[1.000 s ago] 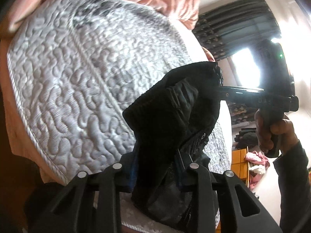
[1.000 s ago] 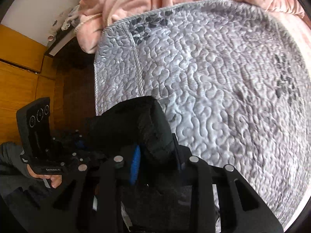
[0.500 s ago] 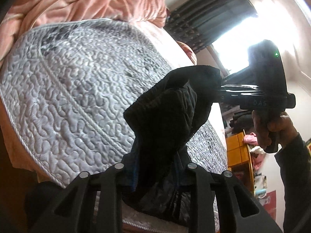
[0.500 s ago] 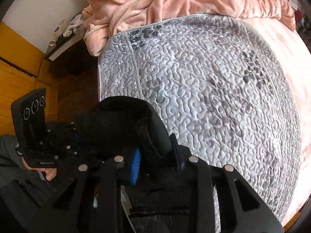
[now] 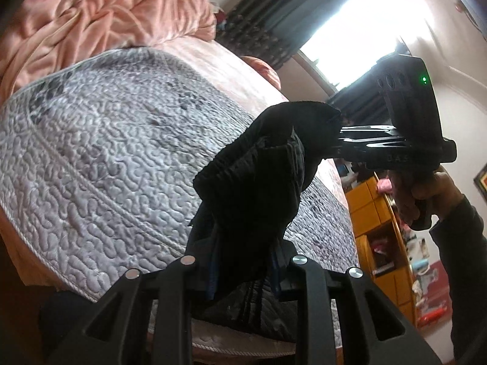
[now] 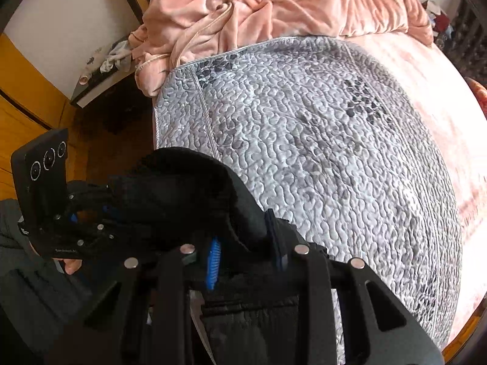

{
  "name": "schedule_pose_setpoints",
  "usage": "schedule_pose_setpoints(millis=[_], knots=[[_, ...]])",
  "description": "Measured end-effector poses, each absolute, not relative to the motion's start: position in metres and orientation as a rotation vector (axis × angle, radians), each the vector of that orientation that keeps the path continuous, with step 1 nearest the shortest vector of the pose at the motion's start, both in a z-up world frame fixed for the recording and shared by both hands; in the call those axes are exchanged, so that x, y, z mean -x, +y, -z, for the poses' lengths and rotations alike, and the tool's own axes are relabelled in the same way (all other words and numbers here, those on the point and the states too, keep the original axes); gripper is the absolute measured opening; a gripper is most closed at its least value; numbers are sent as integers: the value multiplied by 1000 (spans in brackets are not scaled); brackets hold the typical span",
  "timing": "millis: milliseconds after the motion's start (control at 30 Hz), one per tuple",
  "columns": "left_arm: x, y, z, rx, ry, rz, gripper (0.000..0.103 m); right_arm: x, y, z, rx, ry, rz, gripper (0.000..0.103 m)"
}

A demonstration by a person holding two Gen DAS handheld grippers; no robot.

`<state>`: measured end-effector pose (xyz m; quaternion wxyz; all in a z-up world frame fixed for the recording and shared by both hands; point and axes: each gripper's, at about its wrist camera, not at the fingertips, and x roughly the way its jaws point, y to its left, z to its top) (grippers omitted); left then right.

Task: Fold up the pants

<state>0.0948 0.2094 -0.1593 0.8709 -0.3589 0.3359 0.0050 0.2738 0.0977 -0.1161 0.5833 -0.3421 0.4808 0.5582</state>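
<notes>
The black pants (image 5: 255,182) hang bunched between both grippers above the near edge of the bed; they also show in the right wrist view (image 6: 188,194). My left gripper (image 5: 243,273) is shut on one end of the waistband. My right gripper (image 6: 246,252) is shut on the other end; it also shows in the left wrist view (image 5: 338,143), clamped on the pants' upper corner. The left gripper shows in the right wrist view (image 6: 100,213) at the left, gripping the cloth. The rest of the pants hangs below, mostly hidden.
A grey quilted bedspread (image 6: 319,152) covers the bed. A crumpled pink blanket (image 6: 274,3) lies at the far end. A dark nightstand (image 6: 103,91) stands left of the bed. Yellow wooden cabinets (image 5: 374,213) and a bright window (image 5: 350,24) are to the right.
Both grippers have risen with the pants, lifting them higher above the bed. More of the pink blanket and the room now shows.
</notes>
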Motion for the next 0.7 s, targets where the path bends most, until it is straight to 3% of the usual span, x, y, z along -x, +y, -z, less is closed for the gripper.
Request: schedule_pose_setpoints(millis=[700], knots=[[-111, 91, 114, 451, 723, 134, 25, -280, -37, 85, 661, 1045, -1248, 23]])
